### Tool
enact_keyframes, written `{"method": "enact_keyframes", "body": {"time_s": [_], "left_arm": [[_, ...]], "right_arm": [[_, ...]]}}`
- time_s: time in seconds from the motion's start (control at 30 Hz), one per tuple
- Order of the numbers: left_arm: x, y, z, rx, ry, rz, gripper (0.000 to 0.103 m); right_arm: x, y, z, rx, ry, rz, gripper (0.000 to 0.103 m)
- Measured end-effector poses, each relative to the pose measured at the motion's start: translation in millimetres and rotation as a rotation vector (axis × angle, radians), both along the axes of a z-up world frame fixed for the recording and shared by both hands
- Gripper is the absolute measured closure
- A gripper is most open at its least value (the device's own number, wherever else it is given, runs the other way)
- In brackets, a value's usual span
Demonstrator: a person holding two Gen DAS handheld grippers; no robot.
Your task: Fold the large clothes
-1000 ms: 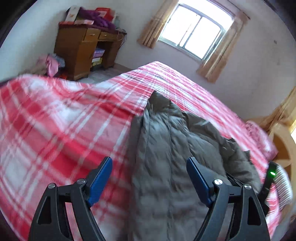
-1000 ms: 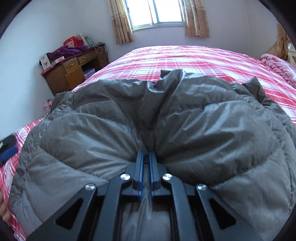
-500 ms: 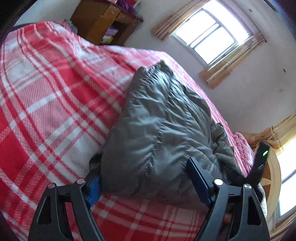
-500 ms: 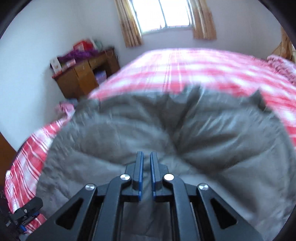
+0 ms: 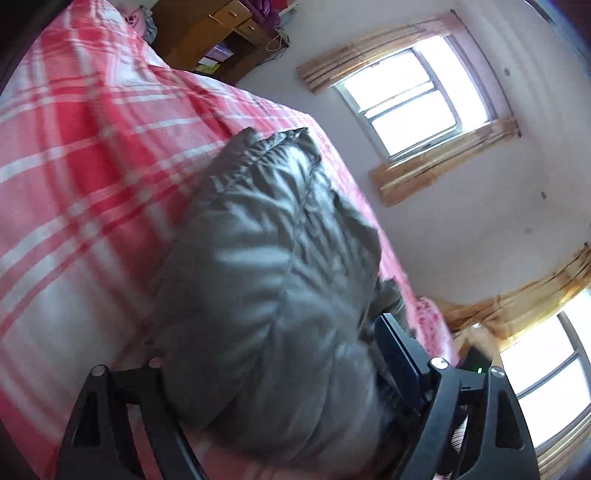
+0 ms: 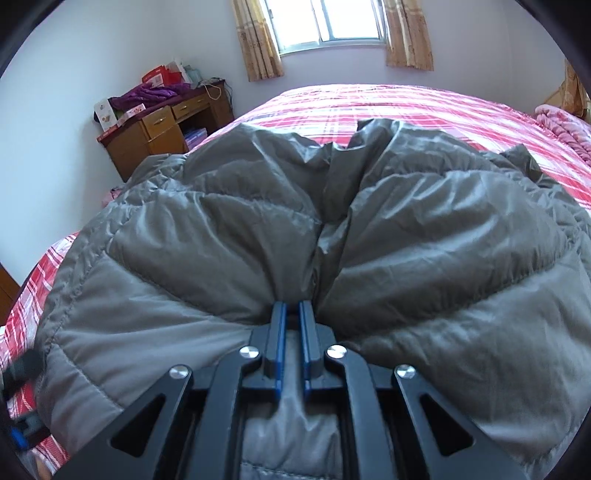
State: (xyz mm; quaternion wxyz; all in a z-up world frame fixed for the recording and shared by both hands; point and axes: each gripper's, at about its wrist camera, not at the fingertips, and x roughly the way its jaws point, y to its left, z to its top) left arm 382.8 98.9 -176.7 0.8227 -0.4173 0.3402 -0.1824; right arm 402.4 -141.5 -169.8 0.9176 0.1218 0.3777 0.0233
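A grey quilted down jacket [image 6: 258, 229] lies bunched on a bed with a red and white plaid sheet [image 6: 388, 107]. My right gripper [image 6: 291, 314] is shut on a fold of the jacket at its near edge. In the left wrist view the jacket [image 5: 266, 280] bulges between the wide-open jaws of my left gripper [image 5: 273, 354]. Its right blue pad [image 5: 399, 354] shows; the left pad is hidden under the fabric. The left gripper also shows at the left edge of the right wrist view [image 6: 20, 398].
A wooden desk [image 6: 162, 129] piled with boxes and purple cloth stands against the wall left of the bed. A curtained window [image 6: 332, 22] is behind the bed. A pink blanket [image 6: 561, 125] lies at the far right of the bed.
My left gripper has pushed forward onto the jacket's edge, so fabric now fills the space between its jaws. My right gripper has kept its hold on the jacket.
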Motion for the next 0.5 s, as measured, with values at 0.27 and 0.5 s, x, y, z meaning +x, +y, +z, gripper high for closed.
{"method": "enact_keyframes", "body": {"time_s": [0.27,0.5], "left_arm": [[16,-31,31,0.019,-0.157,-0.142,0.065],[-6,-25,75,0.142,-0.287,-0.249,0.071]], "right_arm": [[-3,-22,-5,0.175,0.041,-0.015,0.093],[-15,-19,-17,0.541,0.126,-0.025,0.093]]}}
